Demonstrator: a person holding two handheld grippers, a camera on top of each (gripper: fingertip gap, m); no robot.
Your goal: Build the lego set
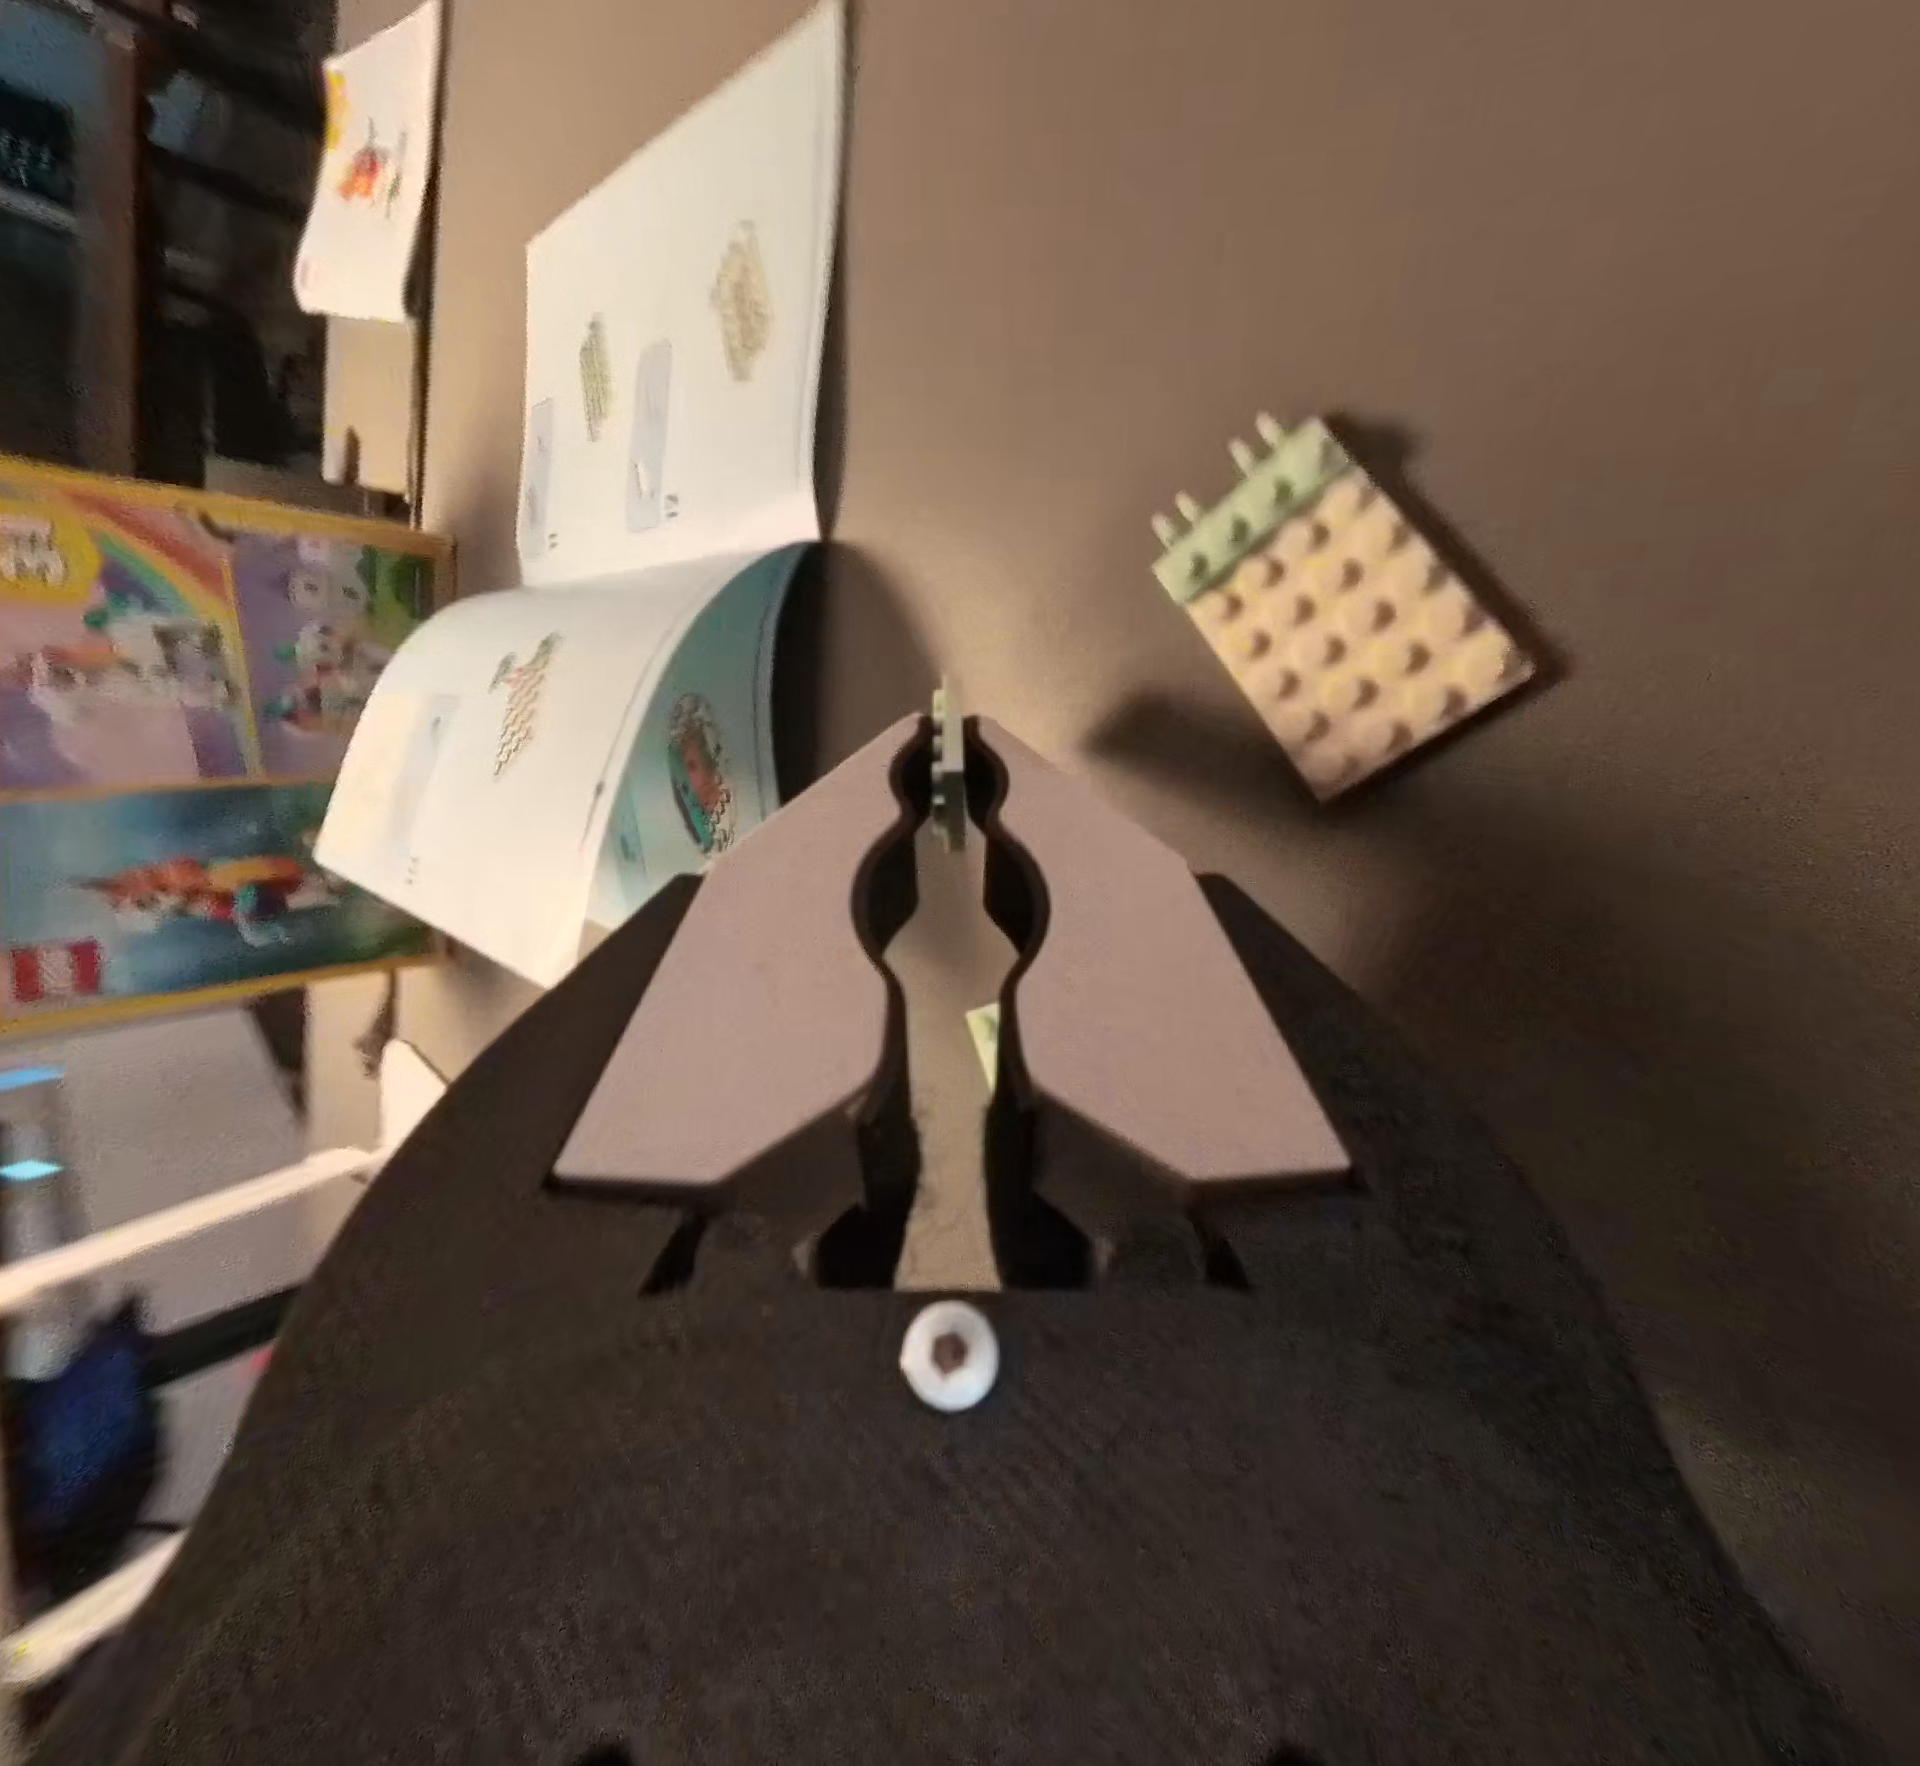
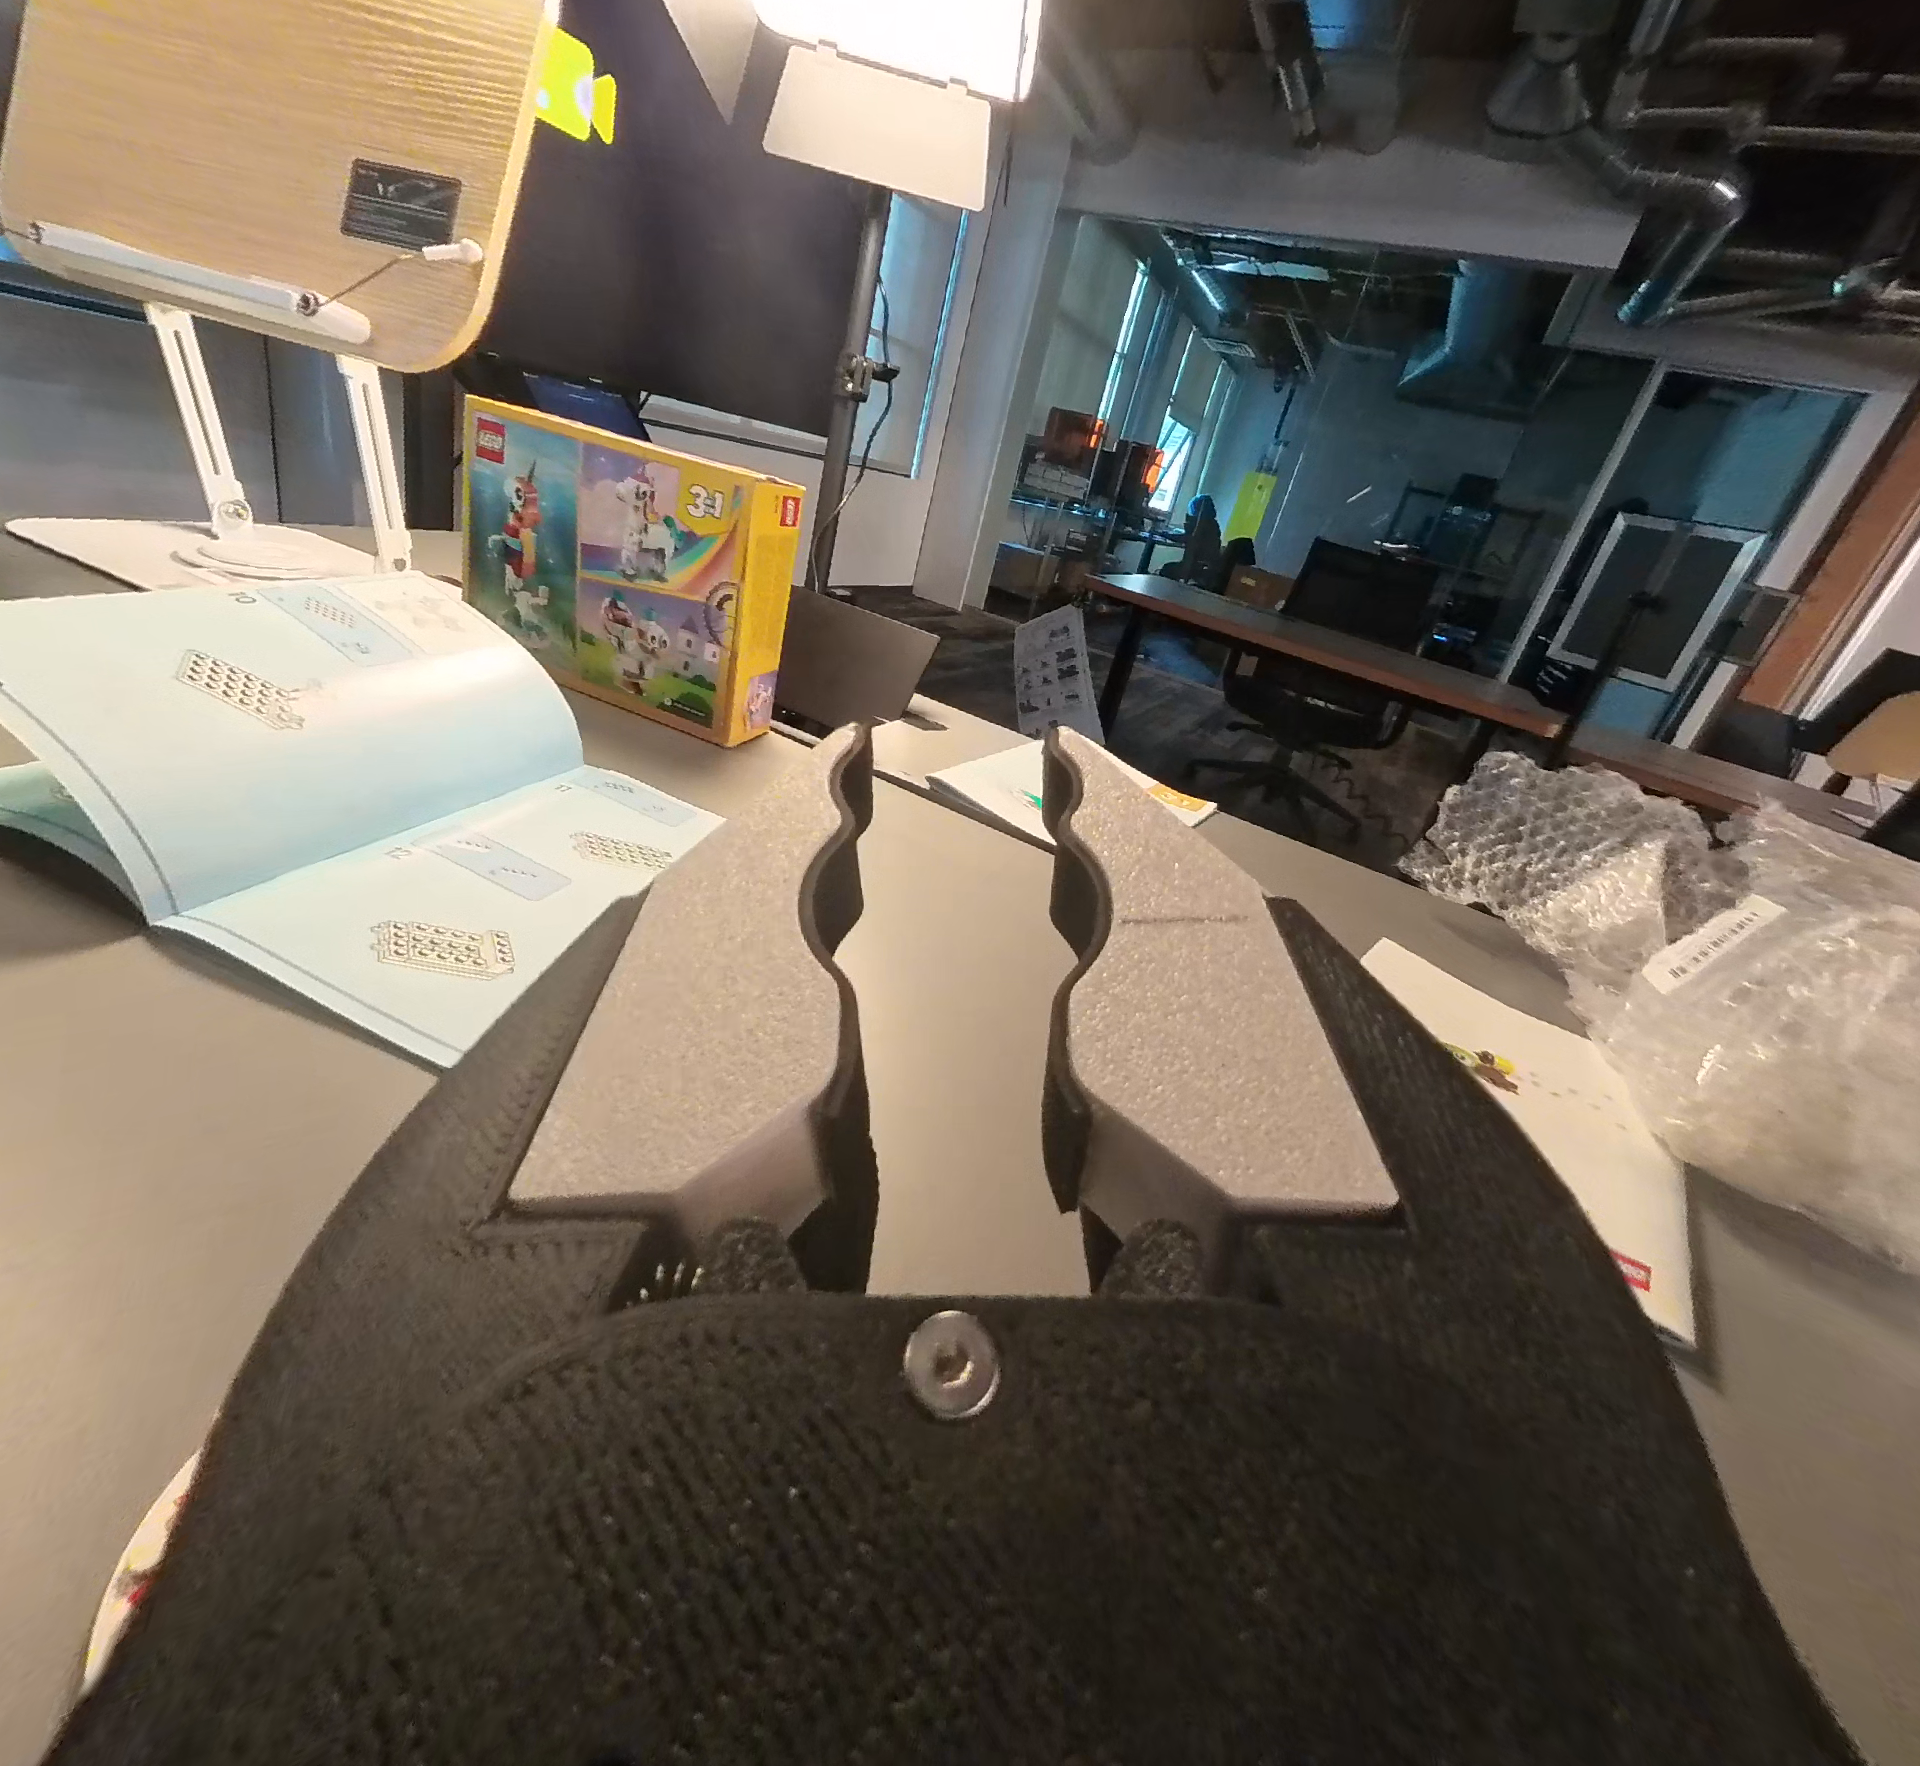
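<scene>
Left claw (image 1: 948, 750) pinched a pale green plate (image 1: 950, 786) edge-on, left of the tan baseplate (image 1: 1361, 636); level it before pressing. Right claw (image 2: 956, 760) gaped empty.

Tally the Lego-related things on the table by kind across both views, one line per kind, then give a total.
Open instruction booklet: 1
Set box: 1
Tan studded plate with a pale green strip along one edge: 1
Small pale green piece held in the left gripper: 1
Total: 4
</scene>
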